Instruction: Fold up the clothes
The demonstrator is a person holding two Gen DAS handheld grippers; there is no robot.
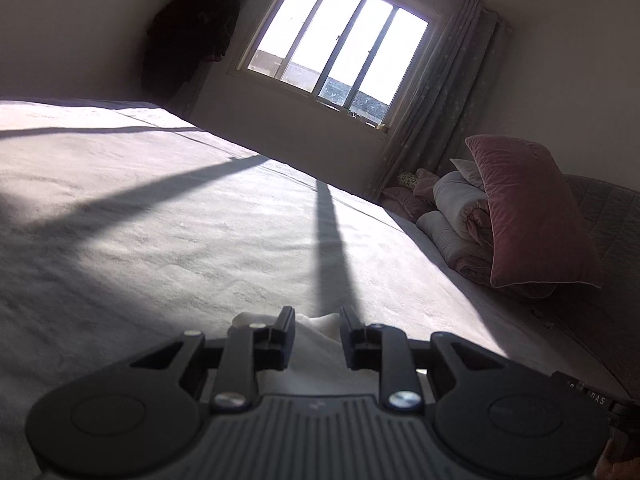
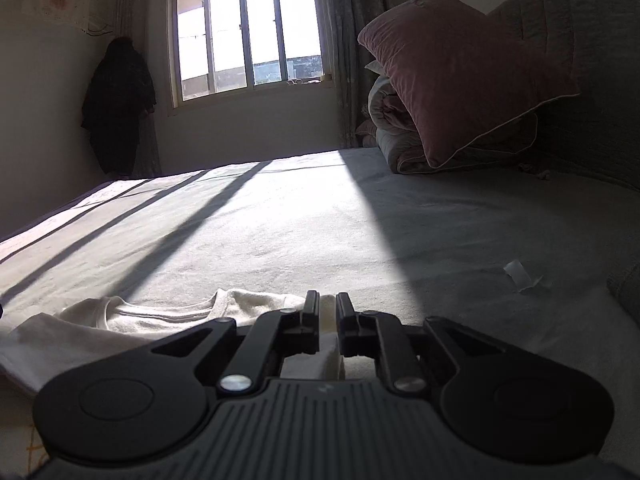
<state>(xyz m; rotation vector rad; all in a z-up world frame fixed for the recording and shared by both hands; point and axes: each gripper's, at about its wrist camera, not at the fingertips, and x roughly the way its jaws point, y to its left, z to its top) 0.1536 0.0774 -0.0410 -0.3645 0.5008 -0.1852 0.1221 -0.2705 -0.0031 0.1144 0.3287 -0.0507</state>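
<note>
A cream shirt (image 2: 160,316) lies on the bed (image 2: 320,232), collar towards the window. The right gripper (image 2: 328,312) has its jaws narrowed on the shirt's edge. The left gripper (image 1: 317,320) has its jaws part-open with cloth between them; whether they pinch it cannot be told. Uneven grips could let one corner slip and skew a fold, and thin cloth may bunch.

Dim room, blown-out window (image 1: 336,44) at 12 o'clock, hard sunlit patch and long bar shadows across the bed (image 2: 280,220), fisheye bending and dark vignette at corners, both views sharp
</note>
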